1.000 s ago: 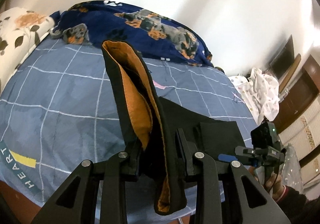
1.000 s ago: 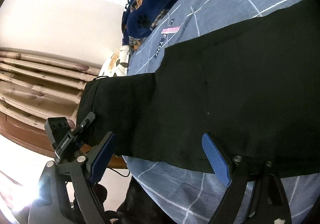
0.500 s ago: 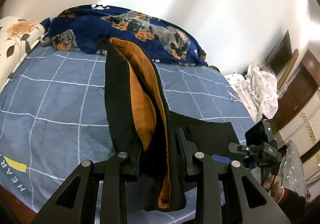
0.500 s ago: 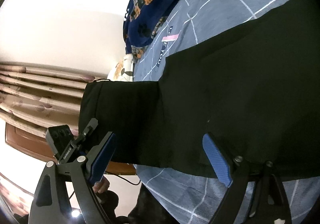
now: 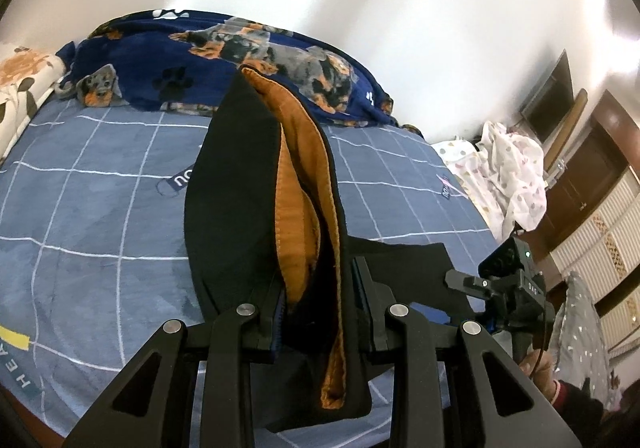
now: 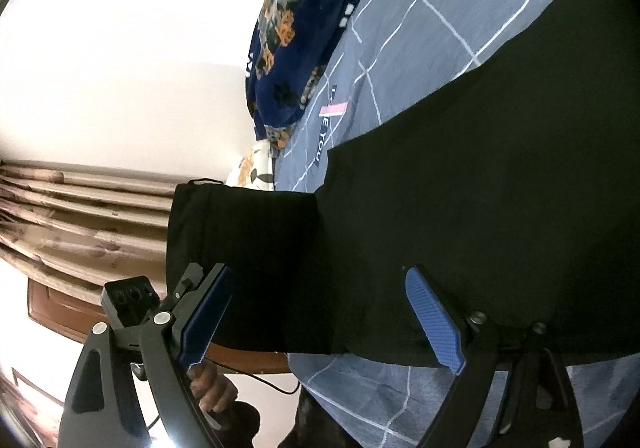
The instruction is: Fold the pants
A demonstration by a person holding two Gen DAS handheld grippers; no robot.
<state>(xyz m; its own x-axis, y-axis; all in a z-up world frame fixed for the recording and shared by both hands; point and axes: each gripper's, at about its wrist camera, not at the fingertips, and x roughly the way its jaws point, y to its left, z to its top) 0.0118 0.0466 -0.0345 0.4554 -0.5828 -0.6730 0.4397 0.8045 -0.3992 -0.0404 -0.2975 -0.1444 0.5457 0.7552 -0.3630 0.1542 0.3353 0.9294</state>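
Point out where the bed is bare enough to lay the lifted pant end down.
Bare checked sheet lies between the dog-print blanket and the raised pants clamped in the left gripper. Right of them, only a strip toward the white cloth stays free. The open right gripper crowds the near side.

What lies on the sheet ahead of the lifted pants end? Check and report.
Nothing visible. The left gripper holds the pants raised over bare blue bedsheet; the dog-print blanket lies farther back, by the wall.
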